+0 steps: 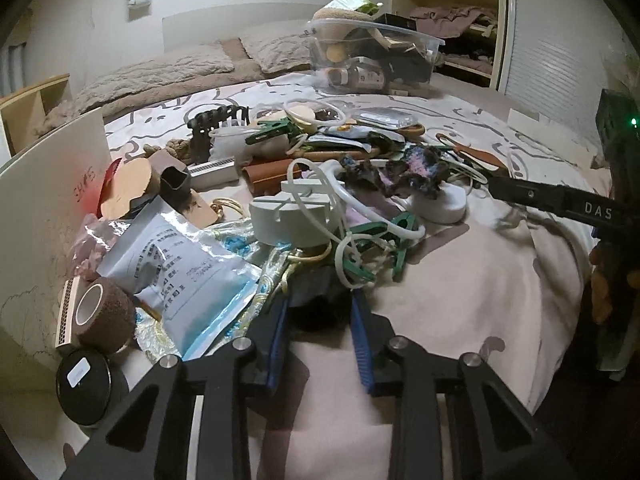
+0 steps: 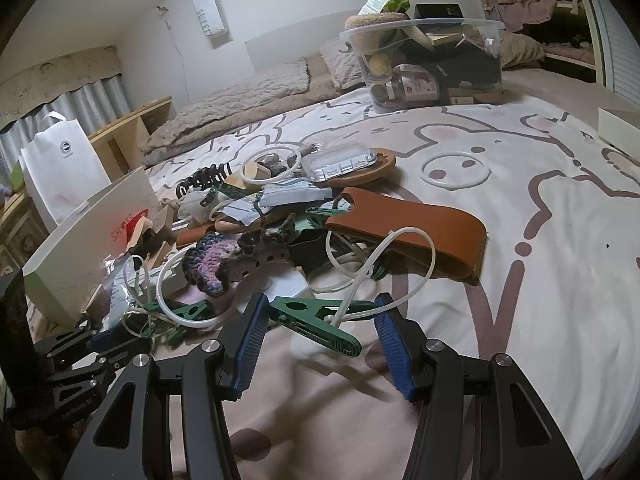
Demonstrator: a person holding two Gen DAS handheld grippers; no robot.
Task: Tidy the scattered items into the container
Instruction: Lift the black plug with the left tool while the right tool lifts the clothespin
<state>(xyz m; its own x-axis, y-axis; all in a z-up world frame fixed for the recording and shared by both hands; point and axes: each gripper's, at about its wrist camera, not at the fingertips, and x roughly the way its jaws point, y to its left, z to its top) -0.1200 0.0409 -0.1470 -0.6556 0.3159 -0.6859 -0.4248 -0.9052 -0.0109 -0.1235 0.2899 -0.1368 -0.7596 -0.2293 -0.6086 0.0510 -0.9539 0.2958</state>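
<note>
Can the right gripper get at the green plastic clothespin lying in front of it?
Probably yes: the green plastic clothespin lies between the open right gripper fingers, though a white zip tie loops through it.

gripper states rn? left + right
Left gripper: open, holding nothing, at the near edge of the pile.
Right gripper: open, straddling a green clip, not closed on it.

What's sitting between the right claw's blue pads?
A green plastic clothespin with a white zip-tie loop threaded through it, lying on the bedsheet, untouched by either pad; right wrist view.
</note>
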